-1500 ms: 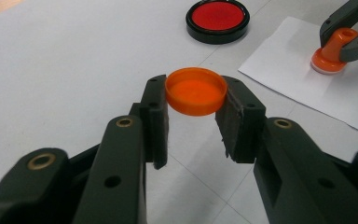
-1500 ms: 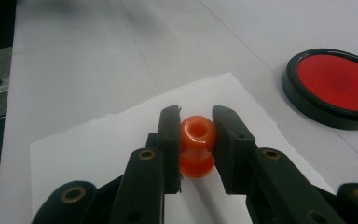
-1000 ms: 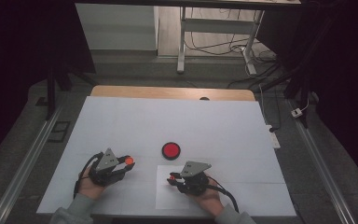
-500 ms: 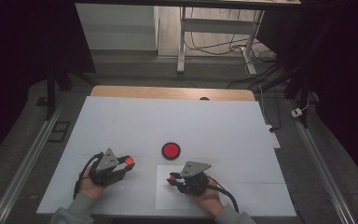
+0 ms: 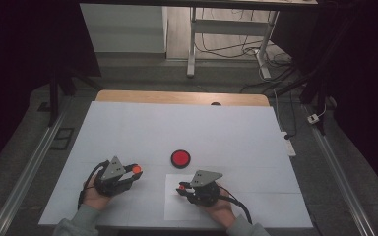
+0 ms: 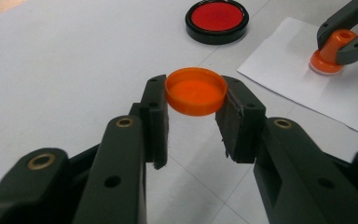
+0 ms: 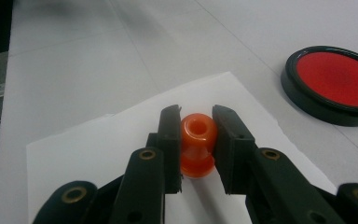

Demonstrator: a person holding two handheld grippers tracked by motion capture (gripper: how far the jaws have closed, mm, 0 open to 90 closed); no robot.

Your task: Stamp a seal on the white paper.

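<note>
Landmark: round black dish with red inside [image 5: 180, 158], on white table [image 5: 128, 132]. Left gripper [image 6: 193, 105] sits left of and nearer the person than the dish, jaws clamped on shallow orange plastic cap [image 6: 196, 91], open side up, held off the surface. Right gripper [image 7: 196, 128] just right of and nearer than the dish, jaws closed on small orange plastic stamp-like piece [image 7: 197, 144], its base on white paper sheet [image 7: 98, 154]. Underside of the base hidden. Forearms cut off at bottom edge.

Orange cap [image 6: 196, 91], orange stamp [image 7: 197, 144] upright on paper [image 7: 98, 154]
</note>
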